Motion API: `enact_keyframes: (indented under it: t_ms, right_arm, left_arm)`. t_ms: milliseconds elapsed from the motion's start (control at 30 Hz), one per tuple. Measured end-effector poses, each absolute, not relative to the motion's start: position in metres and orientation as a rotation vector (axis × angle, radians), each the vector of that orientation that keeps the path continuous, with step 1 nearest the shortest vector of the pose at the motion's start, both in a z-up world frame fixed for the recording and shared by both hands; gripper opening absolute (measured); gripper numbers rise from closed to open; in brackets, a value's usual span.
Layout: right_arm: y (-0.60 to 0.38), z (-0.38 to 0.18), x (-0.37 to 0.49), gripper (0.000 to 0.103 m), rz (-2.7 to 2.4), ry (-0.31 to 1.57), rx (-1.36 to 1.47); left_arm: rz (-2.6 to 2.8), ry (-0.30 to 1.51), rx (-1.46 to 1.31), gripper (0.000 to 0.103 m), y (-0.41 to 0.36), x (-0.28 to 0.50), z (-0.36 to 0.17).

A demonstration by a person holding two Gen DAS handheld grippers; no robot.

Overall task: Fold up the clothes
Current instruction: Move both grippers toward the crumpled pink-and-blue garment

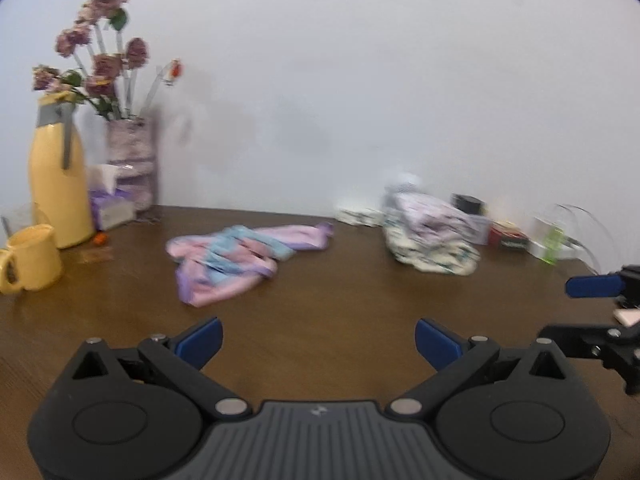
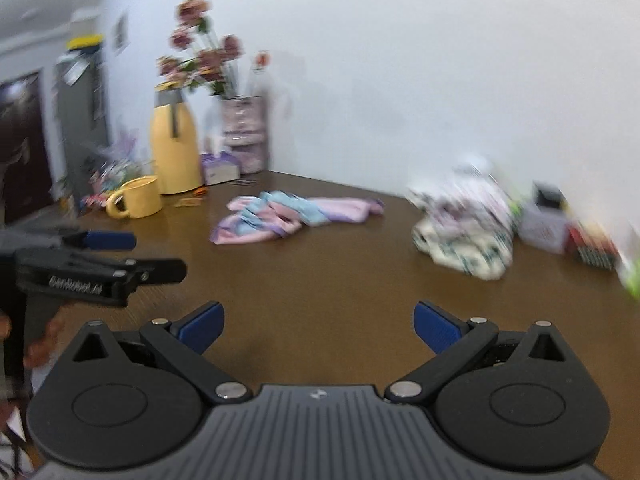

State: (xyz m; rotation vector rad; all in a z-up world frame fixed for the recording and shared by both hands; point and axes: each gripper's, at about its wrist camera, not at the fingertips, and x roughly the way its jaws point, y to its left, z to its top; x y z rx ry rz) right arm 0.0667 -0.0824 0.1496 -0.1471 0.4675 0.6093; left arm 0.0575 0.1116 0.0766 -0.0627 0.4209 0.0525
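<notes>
Both grippers are up over the near edge of the brown desk [image 1: 320,300], and nothing is in either one. The left gripper [image 1: 319,340] has its blue-padded fingers [image 1: 202,340] spread wide, bare desk showing between them. Same story on the right gripper [image 2: 318,326]: fingers [image 2: 438,328] wide apart, holding nothing.

Out ahead, mid-desk, lies the crumpled pink, blue and lilac garment [image 1: 244,258], unfolded, well apart from both grippers. In the right wrist view it sits a touch left of centre [image 2: 292,216]. Further right, close to the wall, there's a second heap, a white patterned garment [image 1: 432,236], bunched up; the picture is smeared there, so its print can't be made out.

Far left on the desk: a tall yellow jug [image 1: 58,184] with a grey top, a yellow mug [image 1: 34,258] just in front of it, and a vase of dusky pink flowers [image 1: 130,160] beside the jug, with a tissue box [image 1: 110,204] at its foot.

Writing? The side of the left gripper, seen from the right wrist camera [image 2: 100,264], carries white lettering, too blurred to read with certainty. Small boxes [image 1: 508,238] near the right-hand heap have labels, also unreadable.
</notes>
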Motion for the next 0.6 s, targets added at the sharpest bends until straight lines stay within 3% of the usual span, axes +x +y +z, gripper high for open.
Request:
enact_keyframes:
  t_ms: [400, 600]
  right_arm:
    - [0.052, 0.154, 0.219, 0.101, 0.689, 0.477, -0.28]
    - [0.118, 0.126, 0.289, 0.082, 0.762, 0.55, -0.294]
  left_arm:
    - [0.281, 0.585, 0.025, 0.098, 0.208, 0.178, 0.062]
    - [0.224, 0.632, 0.02, 0.083, 0.233, 0.225, 0.034]
